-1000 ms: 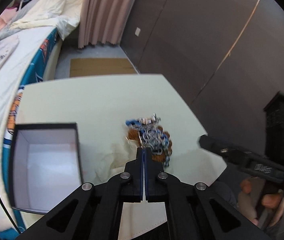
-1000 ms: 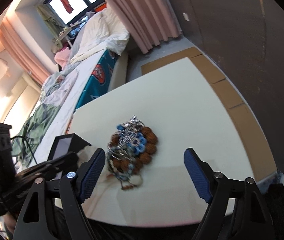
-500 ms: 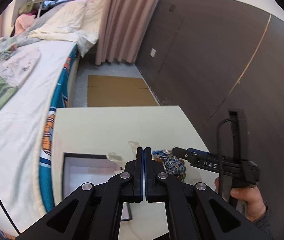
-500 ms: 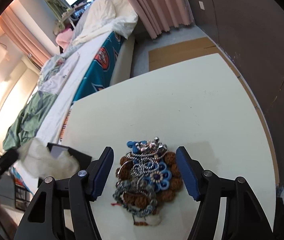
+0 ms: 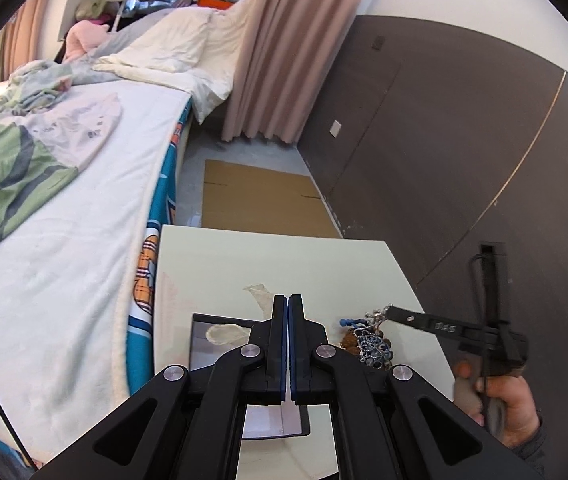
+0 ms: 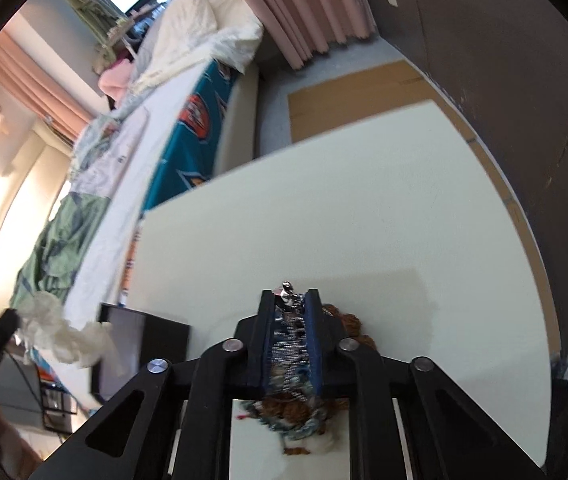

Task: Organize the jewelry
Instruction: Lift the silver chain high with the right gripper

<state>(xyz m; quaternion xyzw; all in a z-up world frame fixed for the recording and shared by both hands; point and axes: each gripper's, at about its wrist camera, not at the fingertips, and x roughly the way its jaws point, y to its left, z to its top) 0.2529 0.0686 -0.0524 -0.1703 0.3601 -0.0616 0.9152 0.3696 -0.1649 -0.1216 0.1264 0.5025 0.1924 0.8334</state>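
While clamped on the jewelry pile point(image 6: 289, 344), right gripper point(image 6: 289, 308) jaws; left gripper point(image 5: 287, 308) jaws pinching white tissue point(image 6: 64, 336).

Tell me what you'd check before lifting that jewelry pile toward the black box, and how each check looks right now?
1. Right gripper closed on the jewelry pile: ok, chains sit pinched between its blue pads.
2. Whole pile caught: cannot tell; brown beads bulge outside the fingers and may stay behind.
3. Black box open to receive: ok, no lid on it and its pale inside shows.
4. Left gripper holding the white tissue: ok in the right wrist view, where the tissue hangs from its tip.
5. Tissue clear of the box: not ok, it hangs beside and over the box.
6. Table path between pile and box: ok, bare.
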